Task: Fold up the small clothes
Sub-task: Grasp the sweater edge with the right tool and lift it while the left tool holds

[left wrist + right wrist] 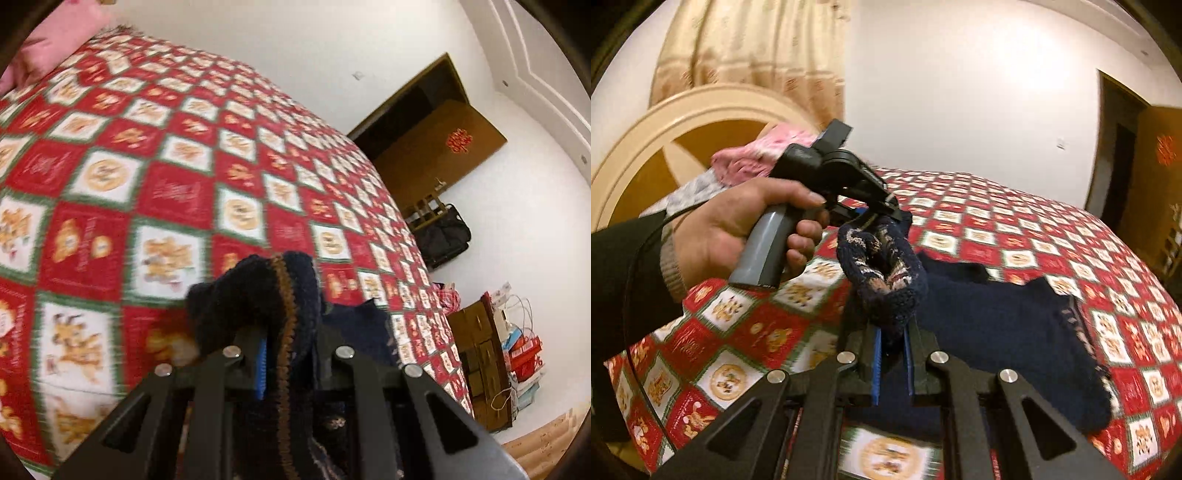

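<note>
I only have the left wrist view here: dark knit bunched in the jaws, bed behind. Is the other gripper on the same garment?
Observer: Yes. The right gripper is shut on a fold of the same navy sweater, next to the left gripper.
Operator: Is the whole garment in the air?
Observer: No. Only the pinched edge is raised; the body lies on the red patterned bedspread.
Operator: Any pattern on it? I see just a brown stripe.
Observer: The raised part shows a brown and cream knitted pattern on its inner side.
Operator: Who holds the left tool?
Observer: A hand in a dark sleeve grips its grey handle.
</note>
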`<state>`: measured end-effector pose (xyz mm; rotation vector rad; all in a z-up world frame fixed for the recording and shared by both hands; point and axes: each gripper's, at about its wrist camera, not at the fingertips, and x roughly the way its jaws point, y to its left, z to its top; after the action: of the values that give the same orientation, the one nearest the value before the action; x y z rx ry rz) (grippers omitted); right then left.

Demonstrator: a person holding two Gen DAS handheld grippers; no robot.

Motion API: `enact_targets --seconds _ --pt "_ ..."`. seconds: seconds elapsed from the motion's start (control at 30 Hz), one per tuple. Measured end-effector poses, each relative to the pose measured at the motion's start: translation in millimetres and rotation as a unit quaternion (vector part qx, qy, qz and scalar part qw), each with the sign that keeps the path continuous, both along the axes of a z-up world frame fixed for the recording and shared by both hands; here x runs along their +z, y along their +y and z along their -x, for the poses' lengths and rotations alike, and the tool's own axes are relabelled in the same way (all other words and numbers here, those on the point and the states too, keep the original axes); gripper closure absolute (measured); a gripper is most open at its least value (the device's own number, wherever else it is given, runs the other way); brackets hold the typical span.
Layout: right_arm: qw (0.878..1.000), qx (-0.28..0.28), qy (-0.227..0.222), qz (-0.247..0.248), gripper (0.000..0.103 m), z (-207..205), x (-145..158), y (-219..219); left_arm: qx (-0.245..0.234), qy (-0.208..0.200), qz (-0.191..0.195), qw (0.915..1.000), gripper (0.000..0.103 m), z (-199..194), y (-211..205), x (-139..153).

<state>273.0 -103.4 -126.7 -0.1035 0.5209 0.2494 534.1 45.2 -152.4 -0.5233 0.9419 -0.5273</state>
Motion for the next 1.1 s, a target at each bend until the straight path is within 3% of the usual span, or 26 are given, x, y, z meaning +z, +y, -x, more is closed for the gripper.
enact_targets --seconds 0.33,0.53,0.7,0.93,1.03,1.1 --pt "0.994 -0.083 0.009 -0.070 0.094 -1.4 7.3 -96.3 -0.056 -0.018 -0.011 0.9982 0.086 -8.2 -96.0 17.1" --pt "0.986 -0.130 0.021 -0.097 0.094 1.8 -2.8 -150.2 -0.096 -0.017 -0.027 0.9949 0.086 -14.0 -164.5 7.0" --pt "0.973 -0.172 0.052 -0.144 0.094 -3.2 -25.9 -200.0 -0.115 0.005 -0.043 0.9924 0.086 -18.8 -208.4 -17.9" --pt "0.952 -0.190 0.111 -0.211 0.094 -3.0 -62.0 -238.2 -0.140 0.013 -0.076 0.9871 0.085 -19.3 -253.6 -40.2" --pt "0.943 -0.191 0.133 -0.236 0.094 -3.6 -75.9 -249.4 -0.142 0.002 -0.091 0.9856 0.082 -18.4 -268.7 -44.8" --pt "0.934 -0.197 0.147 -0.259 0.094 -3.6 -82.6 -256.8 -0.143 -0.009 -0.095 0.9851 0.072 -16.5 -275.7 -41.9"
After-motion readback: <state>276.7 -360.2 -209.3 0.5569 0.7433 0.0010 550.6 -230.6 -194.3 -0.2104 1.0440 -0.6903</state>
